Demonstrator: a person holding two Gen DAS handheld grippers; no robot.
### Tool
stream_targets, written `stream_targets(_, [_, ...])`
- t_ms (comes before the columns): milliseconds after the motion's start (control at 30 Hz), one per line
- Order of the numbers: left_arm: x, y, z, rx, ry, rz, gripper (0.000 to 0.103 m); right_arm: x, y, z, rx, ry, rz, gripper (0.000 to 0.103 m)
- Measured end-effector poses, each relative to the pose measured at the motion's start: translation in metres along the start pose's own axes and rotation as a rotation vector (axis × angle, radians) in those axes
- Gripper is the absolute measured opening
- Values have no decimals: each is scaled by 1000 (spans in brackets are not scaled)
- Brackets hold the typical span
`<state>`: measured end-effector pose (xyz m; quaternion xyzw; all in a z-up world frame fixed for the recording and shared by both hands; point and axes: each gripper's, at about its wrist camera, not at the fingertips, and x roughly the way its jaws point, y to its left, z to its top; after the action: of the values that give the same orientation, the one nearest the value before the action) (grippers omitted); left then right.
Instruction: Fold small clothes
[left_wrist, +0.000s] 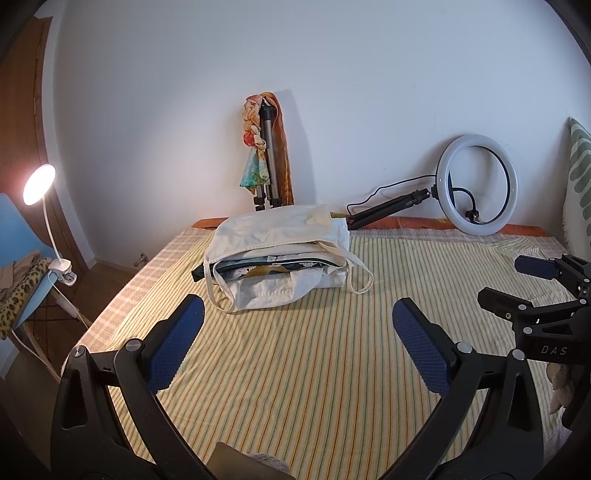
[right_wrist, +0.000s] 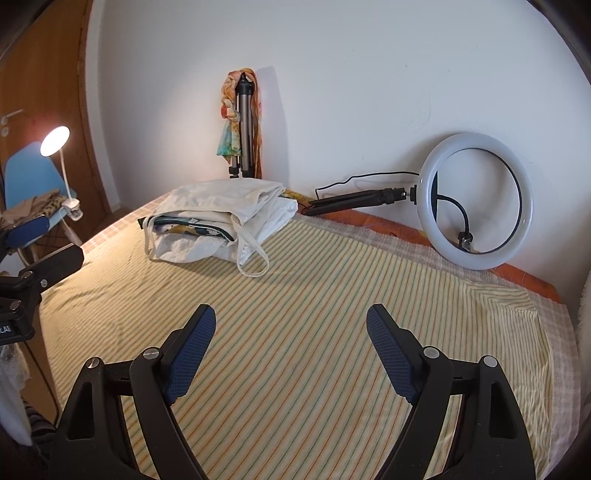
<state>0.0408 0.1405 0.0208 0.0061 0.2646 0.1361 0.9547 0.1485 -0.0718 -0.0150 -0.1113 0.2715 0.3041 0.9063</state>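
A stack of folded small clothes inside a cream cloth bag (left_wrist: 280, 254) lies at the far side of the striped yellow bed cover (left_wrist: 314, 369); it also shows in the right wrist view (right_wrist: 221, 221). My left gripper (left_wrist: 297, 314) is open and empty, held above the bed cover, short of the stack. My right gripper (right_wrist: 291, 325) is open and empty above the bare cover. The right gripper shows at the right edge of the left wrist view (left_wrist: 517, 280), and the left gripper shows at the left edge of the right wrist view (right_wrist: 48, 240).
A ring light (right_wrist: 476, 201) on a small black tripod leans on the wall at the back right. A folded tripod with colourful scarves (left_wrist: 267, 155) stands behind the stack. A lit clip lamp (left_wrist: 38, 184) and a blue chair (right_wrist: 33, 177) are left of the bed.
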Motion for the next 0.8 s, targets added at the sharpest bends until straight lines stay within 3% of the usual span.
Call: stream_targets(800, [0, 1, 0, -7, 6, -5, 103, 1, -3, -2, 16, 2, -1, 84])
